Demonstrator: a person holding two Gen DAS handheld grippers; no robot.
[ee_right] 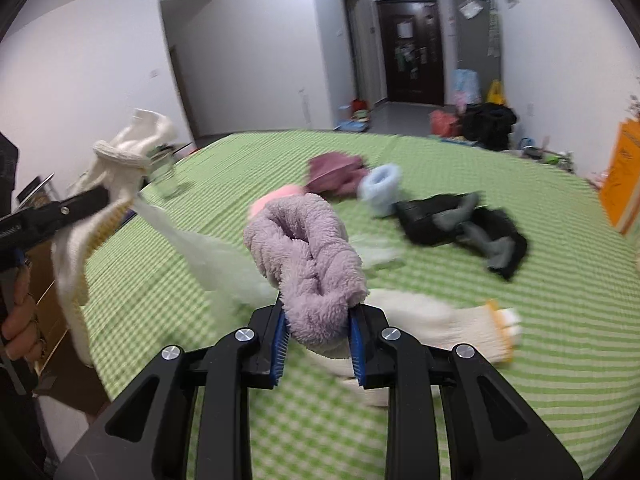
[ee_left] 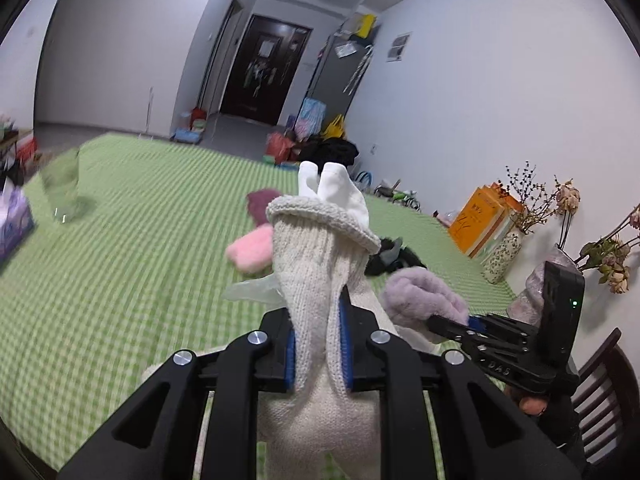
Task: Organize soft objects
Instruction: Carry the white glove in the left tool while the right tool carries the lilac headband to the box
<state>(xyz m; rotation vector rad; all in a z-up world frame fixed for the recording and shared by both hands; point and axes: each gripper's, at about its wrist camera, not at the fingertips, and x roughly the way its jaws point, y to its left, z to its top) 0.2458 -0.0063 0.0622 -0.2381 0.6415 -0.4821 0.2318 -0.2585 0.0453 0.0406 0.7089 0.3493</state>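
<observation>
My left gripper (ee_left: pixel 318 320) is shut on a cream knit glove (ee_left: pixel 316 264) held above the green checked table (ee_left: pixel 120 240); white cloth pokes out of its cuff. From the right wrist view the same left gripper (ee_right: pixel 105 200) and cream knit glove (ee_right: pixel 120 152) appear at the left, with a thin clear plastic glove (ee_right: pixel 208 256) trailing from it. My right gripper (ee_right: pixel 320 332) is shut on a fluffy lilac sock (ee_right: pixel 308 256). The left wrist view has that right gripper (ee_left: pixel 456 322) and lilac sock (ee_left: pixel 420 296) at the right. A second cream glove (ee_right: pixel 440 320) lies on the cloth below.
On the table lie a pink fluffy sock (ee_left: pixel 252 250), a maroon one (ee_right: pixel 336 172), a light blue one (ee_right: pixel 382 188) and black and grey items (ee_right: pixel 460 224). A glass (ee_left: pixel 62 184) stands at the left; orange books (ee_left: pixel 484 220) and vases of dried flowers (ee_left: pixel 504 252) at the right wall. A hand (ee_right: pixel 18 320) grips the left tool.
</observation>
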